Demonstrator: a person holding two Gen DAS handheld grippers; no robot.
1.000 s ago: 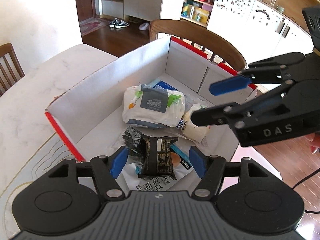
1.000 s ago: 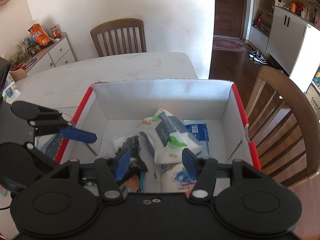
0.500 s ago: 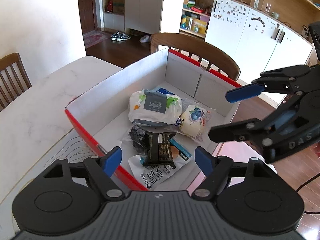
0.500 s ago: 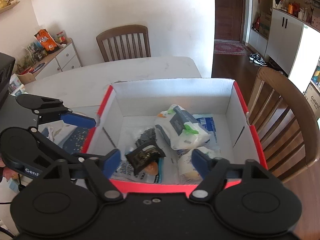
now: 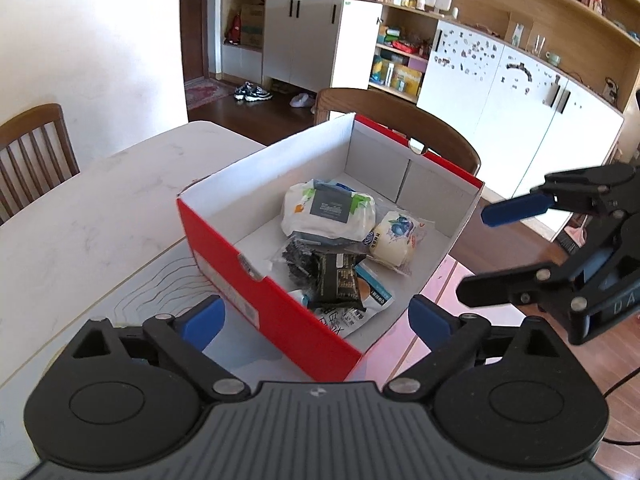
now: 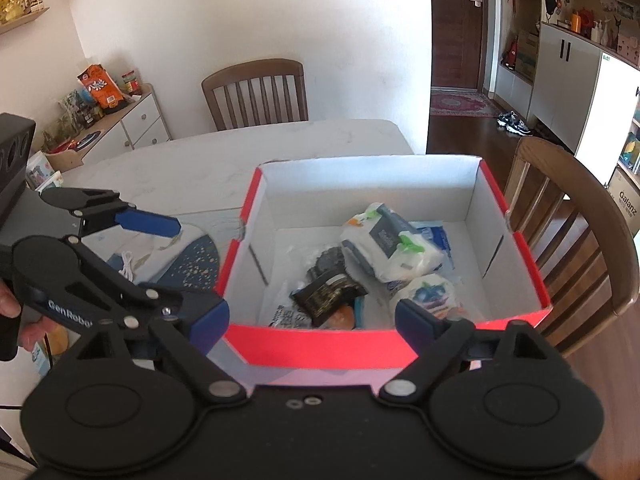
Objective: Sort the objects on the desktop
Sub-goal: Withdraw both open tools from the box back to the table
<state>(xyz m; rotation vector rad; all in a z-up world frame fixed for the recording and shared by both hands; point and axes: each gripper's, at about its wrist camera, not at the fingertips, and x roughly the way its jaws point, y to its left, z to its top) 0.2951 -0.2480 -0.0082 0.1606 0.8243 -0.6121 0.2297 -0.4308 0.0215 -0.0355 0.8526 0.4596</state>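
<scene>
Red-walled cardboard box (image 5: 280, 312) sits just ahead of both my grippers, holding a white wipes pack (image 5: 328, 212), a black snack wrapper (image 5: 336, 280) and a round cream bun packet (image 5: 394, 238). My left gripper (image 5: 316, 316) and right gripper (image 6: 312, 316) are both opening, nothing between their blue pads.

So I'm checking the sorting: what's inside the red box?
Red box: white wipes pack, blueberry-print packet, black snack wrapper atop flat packets. Whatever lies beneath them is covered.
</scene>
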